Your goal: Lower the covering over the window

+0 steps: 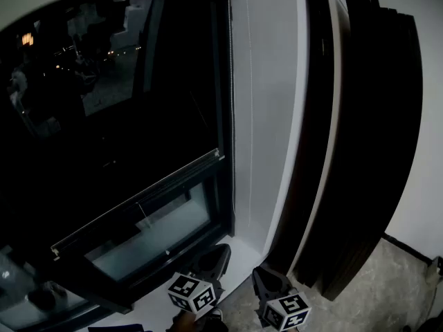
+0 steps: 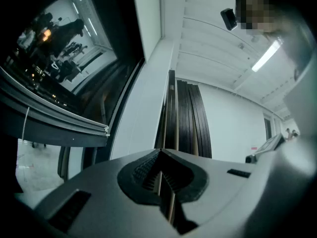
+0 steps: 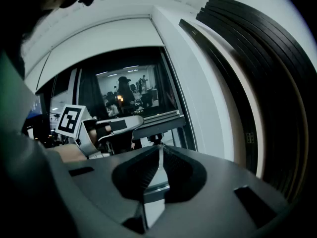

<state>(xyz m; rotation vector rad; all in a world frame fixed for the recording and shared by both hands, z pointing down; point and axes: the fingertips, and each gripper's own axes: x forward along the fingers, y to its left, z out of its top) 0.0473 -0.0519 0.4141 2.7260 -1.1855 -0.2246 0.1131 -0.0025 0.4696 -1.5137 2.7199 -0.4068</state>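
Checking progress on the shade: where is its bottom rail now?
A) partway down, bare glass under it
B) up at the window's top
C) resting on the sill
A: the bottom rail hangs low, with a paler strip of glass between it and the sill.

Low in the head view the dark grey plastic two-jaw left gripper [image 1: 212,259] and the matching right gripper [image 1: 268,280] sit side by side and close together, both pointing forward and away from the person, each with its ribbed black jaws pressed together on nothing
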